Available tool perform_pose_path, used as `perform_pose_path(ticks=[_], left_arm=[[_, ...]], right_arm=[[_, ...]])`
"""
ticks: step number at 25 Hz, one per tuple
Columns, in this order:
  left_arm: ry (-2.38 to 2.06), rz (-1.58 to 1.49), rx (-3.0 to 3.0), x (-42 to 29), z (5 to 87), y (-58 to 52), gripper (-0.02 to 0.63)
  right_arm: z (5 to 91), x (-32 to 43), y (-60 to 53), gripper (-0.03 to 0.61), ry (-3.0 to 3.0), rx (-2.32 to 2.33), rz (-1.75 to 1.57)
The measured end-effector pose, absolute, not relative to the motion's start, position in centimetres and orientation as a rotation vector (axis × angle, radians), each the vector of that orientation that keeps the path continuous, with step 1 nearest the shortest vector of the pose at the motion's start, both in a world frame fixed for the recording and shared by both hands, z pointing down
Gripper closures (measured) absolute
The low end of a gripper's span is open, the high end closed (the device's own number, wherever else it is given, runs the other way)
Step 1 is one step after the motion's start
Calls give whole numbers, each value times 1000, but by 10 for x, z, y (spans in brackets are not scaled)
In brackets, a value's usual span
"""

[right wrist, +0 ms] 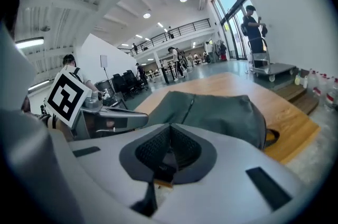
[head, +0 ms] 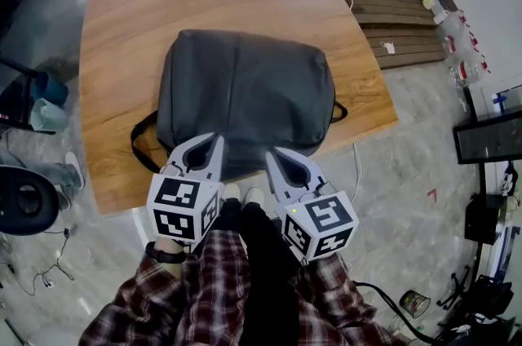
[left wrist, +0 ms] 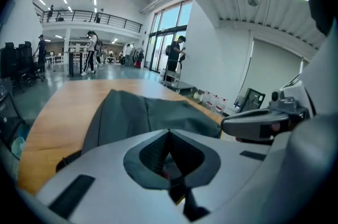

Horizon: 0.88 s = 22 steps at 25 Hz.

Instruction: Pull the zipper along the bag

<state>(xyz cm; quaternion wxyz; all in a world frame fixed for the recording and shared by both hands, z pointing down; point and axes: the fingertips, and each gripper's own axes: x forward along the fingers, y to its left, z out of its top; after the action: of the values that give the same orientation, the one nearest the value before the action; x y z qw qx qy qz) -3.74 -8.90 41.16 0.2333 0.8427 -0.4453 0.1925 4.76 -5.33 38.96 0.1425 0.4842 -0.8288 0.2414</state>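
A dark grey backpack [head: 245,91] lies flat on the wooden table [head: 130,18], its near end at the table's front edge. It also fills the middle of the left gripper view as the backpack [left wrist: 142,112] and of the right gripper view as the backpack [right wrist: 216,109], where a seam line [right wrist: 188,106] runs along it. My left gripper [head: 217,139] hovers shut and empty just above the bag's near left corner. My right gripper [head: 270,153] is shut and empty too, by the near edge right of centre. Neither touches the bag. I cannot make out the zipper pull.
Black straps stick out at the bag's left [head: 140,142] and right [head: 339,113]. Wooden steps [head: 400,26] with bottles [head: 457,34] lie past the table's right side. A dark chair [head: 24,197] stands at the left. People stand far off in the hall [left wrist: 177,54].
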Motion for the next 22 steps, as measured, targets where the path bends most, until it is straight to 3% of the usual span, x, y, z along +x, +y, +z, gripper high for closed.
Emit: perform_pose_path(ticks=[7,15,22], left_arm=[[-1097,776,2151,-41,517,-70,606],[-1062,700,2044,-39,536,-73,606],[-1037,680,2012,-39,539,-75,606]], right_arm=[[482,27,-35,568,-2241,1280,885],[532,7,-13,566,-2134,1131,1111],[550,-16,-22,488,-2056,1061,1355]])
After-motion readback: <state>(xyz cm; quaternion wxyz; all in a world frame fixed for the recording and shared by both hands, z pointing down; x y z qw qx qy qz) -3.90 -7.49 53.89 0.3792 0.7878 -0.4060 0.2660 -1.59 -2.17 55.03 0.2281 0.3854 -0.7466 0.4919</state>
